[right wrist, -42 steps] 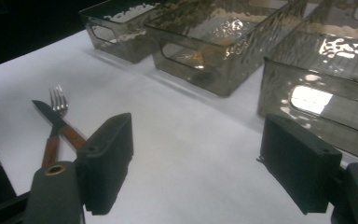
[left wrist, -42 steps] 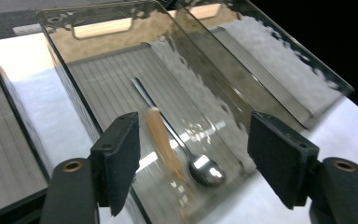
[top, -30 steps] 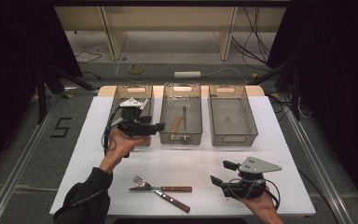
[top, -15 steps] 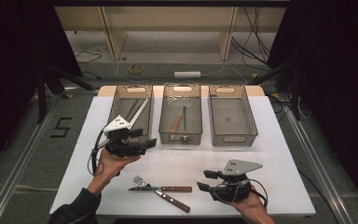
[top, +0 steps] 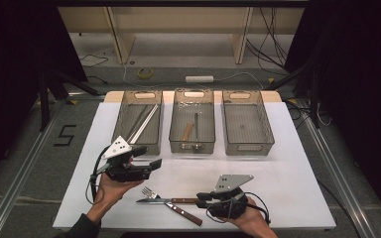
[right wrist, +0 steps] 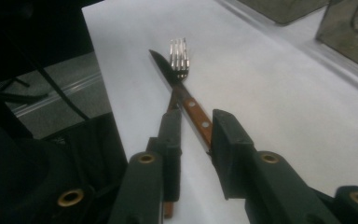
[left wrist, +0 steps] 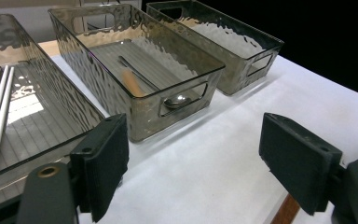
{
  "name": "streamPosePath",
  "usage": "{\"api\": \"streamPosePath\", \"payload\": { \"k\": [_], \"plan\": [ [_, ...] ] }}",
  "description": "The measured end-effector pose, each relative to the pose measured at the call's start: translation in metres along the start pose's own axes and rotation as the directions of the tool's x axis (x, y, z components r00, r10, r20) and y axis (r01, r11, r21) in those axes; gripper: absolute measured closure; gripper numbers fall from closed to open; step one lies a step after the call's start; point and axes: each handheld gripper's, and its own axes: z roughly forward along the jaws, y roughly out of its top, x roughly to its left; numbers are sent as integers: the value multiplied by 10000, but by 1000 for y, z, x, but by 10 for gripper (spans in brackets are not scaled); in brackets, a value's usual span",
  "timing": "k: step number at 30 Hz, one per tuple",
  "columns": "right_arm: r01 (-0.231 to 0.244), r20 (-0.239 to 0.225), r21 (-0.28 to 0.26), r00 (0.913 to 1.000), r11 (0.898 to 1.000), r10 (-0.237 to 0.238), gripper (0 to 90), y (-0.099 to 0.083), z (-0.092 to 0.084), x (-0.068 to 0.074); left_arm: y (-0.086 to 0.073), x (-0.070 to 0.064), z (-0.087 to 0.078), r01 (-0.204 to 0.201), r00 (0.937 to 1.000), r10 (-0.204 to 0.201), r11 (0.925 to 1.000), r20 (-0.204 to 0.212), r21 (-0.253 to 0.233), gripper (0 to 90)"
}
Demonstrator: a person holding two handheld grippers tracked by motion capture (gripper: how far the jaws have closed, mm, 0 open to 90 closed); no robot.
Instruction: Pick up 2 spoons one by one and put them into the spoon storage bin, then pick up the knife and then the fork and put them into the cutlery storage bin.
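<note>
The flat surface (top: 297, 168) is plain white. Three smoky grey, ripple-textured clear plastic bins (top: 248, 129) stand on it. The steel knife (right wrist: 186, 100) and fork (right wrist: 179, 55) have reddish-brown wooden handles with pale rivets. Both grippers' fingers (left wrist: 100, 165) are matte black.

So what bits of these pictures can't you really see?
- Right gripper view: its jaws cover the knife handle's near end, so whether they touch it is unclear.
- Left gripper view: the left bin is cut off by the picture's edge.
- High view: the right bin holds a speck too small to name.
</note>
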Motion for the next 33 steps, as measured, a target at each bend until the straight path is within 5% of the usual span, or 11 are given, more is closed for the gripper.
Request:
{"api": "streamPosePath", "payload": {
  "k": [12, 33],
  "plan": [
    [387, -379, 352, 9986, 9986, -373, 899, 4, 18, 5, -12, -6, -9, -114, 9999, 114, 9999, 85, 86, 222],
    [796, -912, 1132, 9934, 9904, -695, 900, 5, 43, 14, -20, -10, -22, -164, 9998, 165, 9998, -64, 107, 211]
  ]
}}
